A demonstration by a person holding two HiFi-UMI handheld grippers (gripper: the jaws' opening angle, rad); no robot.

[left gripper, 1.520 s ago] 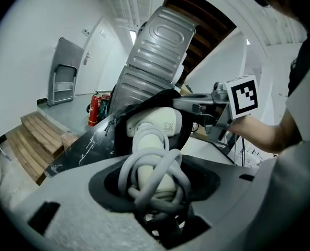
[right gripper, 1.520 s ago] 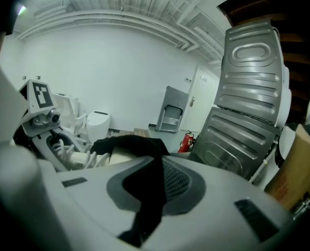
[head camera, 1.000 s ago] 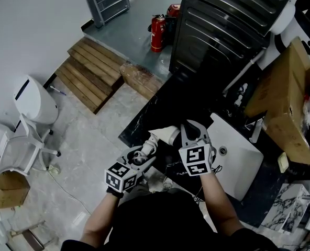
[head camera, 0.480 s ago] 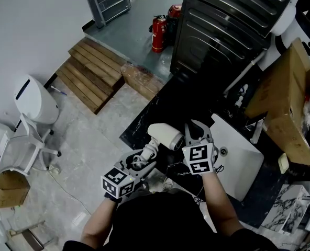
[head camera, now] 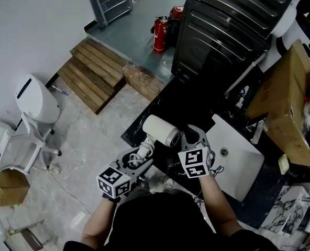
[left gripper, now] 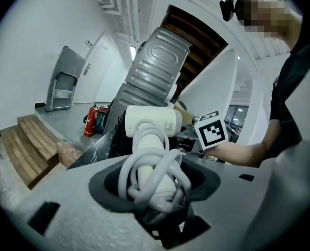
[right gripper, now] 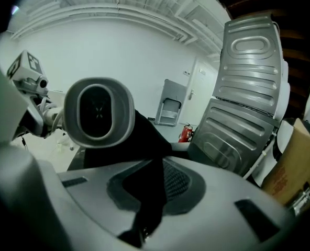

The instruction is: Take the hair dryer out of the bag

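The white hair dryer (head camera: 158, 130) hangs above the dark counter, its barrel lying crosswise. My left gripper (head camera: 140, 157) is shut on its handle (left gripper: 147, 153), which has the white cord (left gripper: 160, 182) wound round it. In the right gripper view the dryer's oval end (right gripper: 98, 111) faces the camera just above the black bag (right gripper: 144, 140). My right gripper (right gripper: 147, 203) is shut on a fold of that bag's fabric and sits just right of the dryer, as the right gripper (head camera: 192, 135) shows in the head view. The bag's inside is hidden.
A white sink (head camera: 241, 163) is set in the black marble counter (head camera: 139, 123) to the right. Behind stand a grey ribbed metal unit (head camera: 223, 20) and a cardboard box (head camera: 288, 103). On the floor at the left are wooden steps (head camera: 92, 75), a fire extinguisher (head camera: 158, 34) and a white bin (head camera: 34, 101).
My left gripper has lifted the hair dryer up and a little away from the bag; the dryer's barrel now shows whole. The right gripper has stayed put on the bag.
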